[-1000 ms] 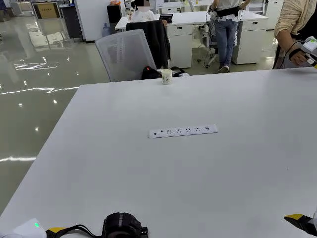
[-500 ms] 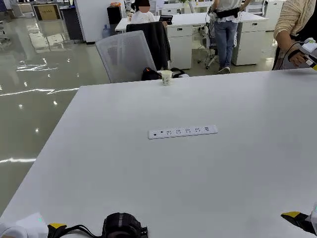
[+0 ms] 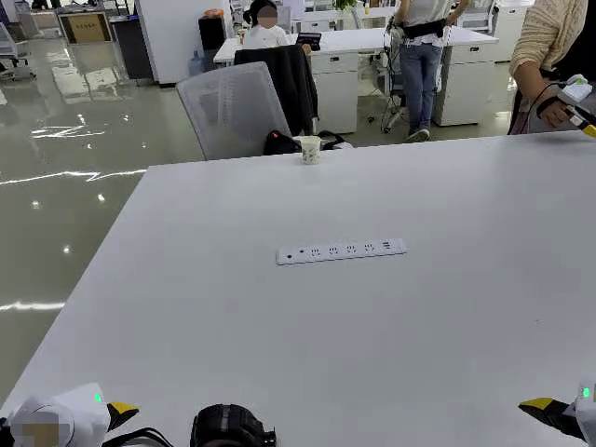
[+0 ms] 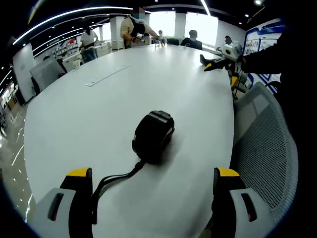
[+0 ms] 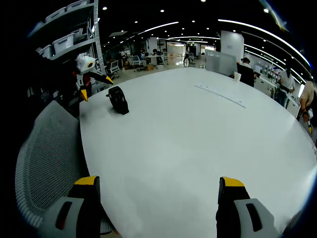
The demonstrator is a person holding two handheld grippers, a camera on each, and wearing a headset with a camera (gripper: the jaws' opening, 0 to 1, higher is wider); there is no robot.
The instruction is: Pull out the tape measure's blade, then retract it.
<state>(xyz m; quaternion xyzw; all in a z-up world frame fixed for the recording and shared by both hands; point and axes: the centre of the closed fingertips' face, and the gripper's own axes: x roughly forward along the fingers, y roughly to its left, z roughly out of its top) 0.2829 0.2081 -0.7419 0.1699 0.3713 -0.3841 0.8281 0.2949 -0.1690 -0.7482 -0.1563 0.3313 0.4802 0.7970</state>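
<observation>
A black tape measure lies near the front edge of the white table, its blade in and a black strap trailing to the left. My left gripper sits just left of it. In the left gripper view the tape measure lies ahead, centred between the open jaws of my left gripper, which do not touch it; the strap runs toward the left jaw. My right gripper is far off at the front right, and my right gripper stands open over bare table, with the tape measure far to its left.
A white power strip lies mid-table and a paper cup stands at the far edge. A grey mesh chair is behind the table. A person stands at the far right corner. Another mesh chair is at the near edge.
My left gripper has come further into the head view at the lower left, closer to the tape measure. The tape measure has not moved. The camera has shifted slightly.
</observation>
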